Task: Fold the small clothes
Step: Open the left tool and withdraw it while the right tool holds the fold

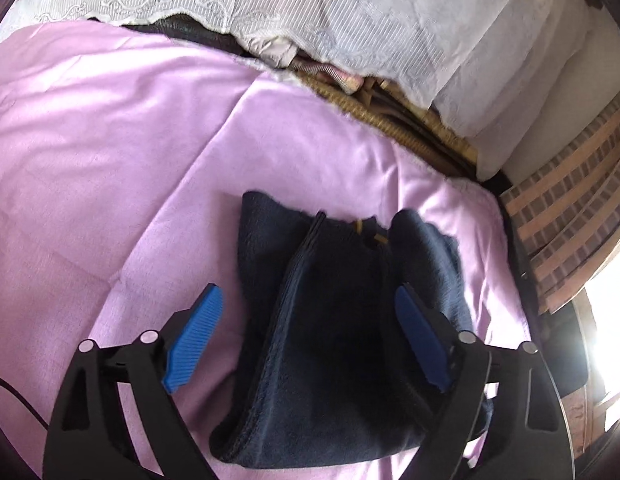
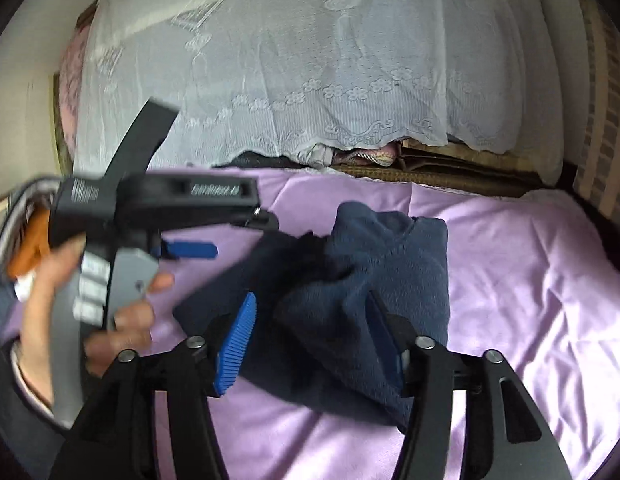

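Both grippers are sitting wide open over a navy fleece garment [image 1: 330, 360]: left gripper [image 1: 310, 336] and right gripper [image 2: 310, 344] each straddling the fabric, pads not pinching it. It's lying bunched and partly folded, fuzzy, with a little yellow bit near the top, on a lilac sheet [image 1: 109, 160], white lace cloth [image 2: 289, 80] hanging behind.
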